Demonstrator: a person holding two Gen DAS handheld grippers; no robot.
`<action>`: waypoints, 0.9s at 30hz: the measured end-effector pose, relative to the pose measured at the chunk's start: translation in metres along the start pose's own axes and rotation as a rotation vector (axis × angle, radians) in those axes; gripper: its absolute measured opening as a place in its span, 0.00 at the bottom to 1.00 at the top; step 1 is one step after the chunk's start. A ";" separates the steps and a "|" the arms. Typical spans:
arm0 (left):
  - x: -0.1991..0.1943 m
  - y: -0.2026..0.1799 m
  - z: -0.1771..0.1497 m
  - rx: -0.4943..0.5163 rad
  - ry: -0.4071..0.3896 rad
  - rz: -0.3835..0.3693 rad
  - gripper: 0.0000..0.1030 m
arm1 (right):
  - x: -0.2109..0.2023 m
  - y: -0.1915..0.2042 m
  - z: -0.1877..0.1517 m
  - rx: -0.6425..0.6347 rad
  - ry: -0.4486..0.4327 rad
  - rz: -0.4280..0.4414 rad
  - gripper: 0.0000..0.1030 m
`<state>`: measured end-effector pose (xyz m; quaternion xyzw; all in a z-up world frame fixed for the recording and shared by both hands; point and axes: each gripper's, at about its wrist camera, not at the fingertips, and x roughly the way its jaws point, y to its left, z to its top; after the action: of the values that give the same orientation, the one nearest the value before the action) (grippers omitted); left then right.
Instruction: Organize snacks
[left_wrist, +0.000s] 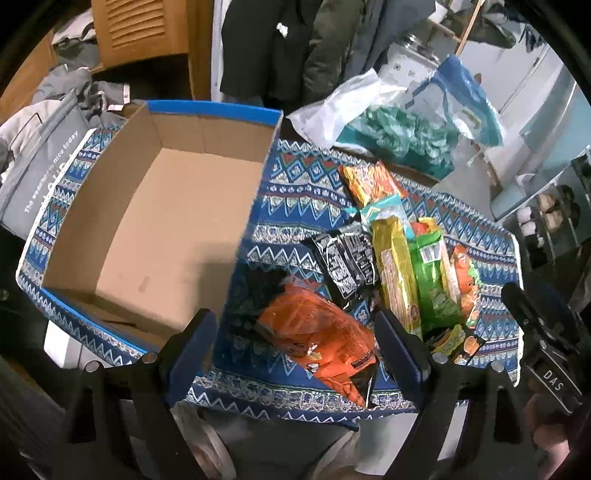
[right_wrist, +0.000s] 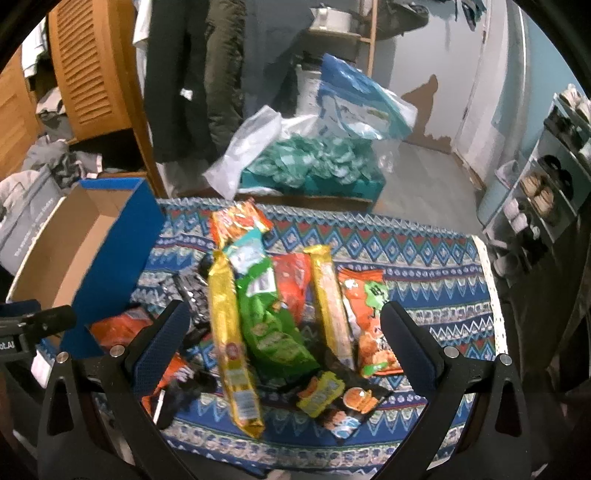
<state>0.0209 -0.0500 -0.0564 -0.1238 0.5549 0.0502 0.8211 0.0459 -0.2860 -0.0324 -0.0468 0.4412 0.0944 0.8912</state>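
An open, empty cardboard box with blue outer walls (left_wrist: 155, 221) stands on the left of the patterned cloth; it also shows in the right wrist view (right_wrist: 110, 236). A pile of snack packs lies to its right: an orange bag (left_wrist: 321, 339), a black pack (left_wrist: 347, 258), a long yellow pack (left_wrist: 395, 273) (right_wrist: 232, 343), a green bag (left_wrist: 436, 280) (right_wrist: 269, 325), a second yellow pack (right_wrist: 330, 306) and an orange-green pack (right_wrist: 373, 321). My left gripper (left_wrist: 295, 328) is open above the orange bag. My right gripper (right_wrist: 284, 317) is open above the pile.
A blue patterned cloth (right_wrist: 424, 266) covers the small table. Behind it sit a white plastic bag (left_wrist: 343, 107), a teal box of wrapped sweets (right_wrist: 314, 166) and a blue-and-clear bag (right_wrist: 362, 99). Hanging coats, a wooden cabinet (right_wrist: 88, 70) and a shoe rack (right_wrist: 546, 184) surround it.
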 end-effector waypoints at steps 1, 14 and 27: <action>0.002 -0.003 -0.001 0.002 0.007 0.008 0.86 | 0.002 -0.003 -0.001 0.003 0.006 0.001 0.98; 0.052 -0.046 -0.010 0.017 0.108 0.123 0.86 | 0.032 -0.029 -0.020 0.042 0.097 0.070 0.98; 0.104 -0.057 -0.008 0.014 0.175 0.257 0.86 | 0.082 -0.096 -0.018 0.100 0.198 -0.011 0.98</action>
<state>0.0655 -0.1126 -0.1474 -0.0501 0.6359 0.1403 0.7573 0.1006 -0.3730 -0.1090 -0.0136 0.5309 0.0622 0.8450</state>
